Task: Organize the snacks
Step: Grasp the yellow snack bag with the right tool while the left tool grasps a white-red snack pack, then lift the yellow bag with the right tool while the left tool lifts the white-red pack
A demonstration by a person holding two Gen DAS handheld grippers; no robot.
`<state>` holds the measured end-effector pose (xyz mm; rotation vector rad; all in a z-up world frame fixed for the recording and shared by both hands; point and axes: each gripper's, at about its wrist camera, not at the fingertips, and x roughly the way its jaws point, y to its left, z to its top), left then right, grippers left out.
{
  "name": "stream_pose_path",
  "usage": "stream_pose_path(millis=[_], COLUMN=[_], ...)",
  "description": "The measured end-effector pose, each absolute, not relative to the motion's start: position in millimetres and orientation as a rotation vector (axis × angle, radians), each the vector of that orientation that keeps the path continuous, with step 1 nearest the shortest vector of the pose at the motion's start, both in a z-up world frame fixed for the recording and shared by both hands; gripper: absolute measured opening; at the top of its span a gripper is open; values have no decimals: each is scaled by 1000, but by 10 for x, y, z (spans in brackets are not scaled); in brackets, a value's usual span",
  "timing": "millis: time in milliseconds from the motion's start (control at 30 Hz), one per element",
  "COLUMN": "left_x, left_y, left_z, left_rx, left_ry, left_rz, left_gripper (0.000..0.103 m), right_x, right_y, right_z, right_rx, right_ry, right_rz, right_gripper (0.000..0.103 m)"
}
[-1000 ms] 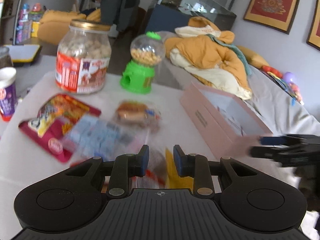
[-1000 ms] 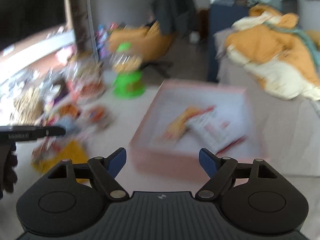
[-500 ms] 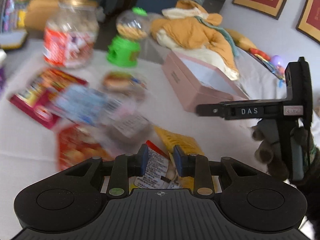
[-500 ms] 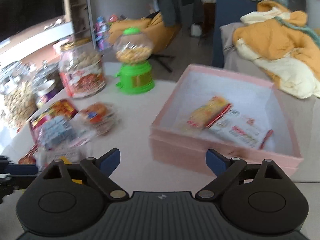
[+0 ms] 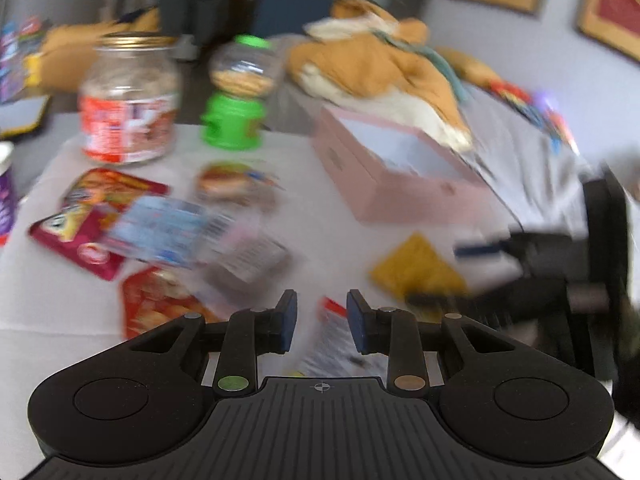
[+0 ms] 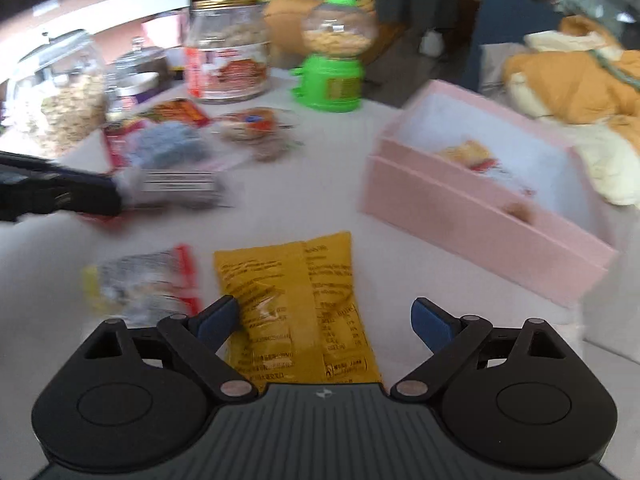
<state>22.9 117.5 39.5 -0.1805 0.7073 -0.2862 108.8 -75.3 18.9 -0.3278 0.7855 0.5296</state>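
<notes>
While right hand-held gripper (image 6: 324,318) sits wide open astride flat yellow plastic snack pouch (image 6: 296,312) on table (image 6: 288,208), left hand-held gripper (image 5: 322,316) narrow, empty. Risk: slick film slips, pouch misses pink cardboard box (image 6: 480,208).

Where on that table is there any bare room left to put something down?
One free strip of table runs between the pink box and the snack packets, from the green candy dispenser down to the yellow packet. The left is crowded: overlapping packets, then jars behind them.
</notes>
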Motion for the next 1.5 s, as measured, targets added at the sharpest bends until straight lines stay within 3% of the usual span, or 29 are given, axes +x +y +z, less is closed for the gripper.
stream_pose_path(millis=[300, 400, 600, 667, 733, 833, 1500], left_x=[147, 181, 410, 448, 486, 559, 600], left_y=[521, 449, 528, 548, 520, 426, 631], left_z=[277, 250, 206, 228, 243, 229, 183], left_rx=[178, 238, 246, 209, 181, 164, 58], left_ry=[751, 741, 715, 732, 750, 759, 805], left_rz=[-336, -307, -175, -188, -216, -247, -254], left_gripper=[36, 41, 41, 46, 61, 70, 66], right_x=[1223, 1238, 1076, 1036, 1014, 990, 979], right_y=[-1391, -1574, -1593, -1612, -1635, -1630, -1585], right_z=[119, 68, 31, 37, 36, 28, 8], right_rx=[-189, -90, -96, -92, -78, -69, -82], right_ry=[823, 839, 780, 782, 786, 783, 779], right_rz=[387, 384, 353, 348, 349, 339, 338], right_gripper=[93, 94, 94, 94, 95, 96, 100])
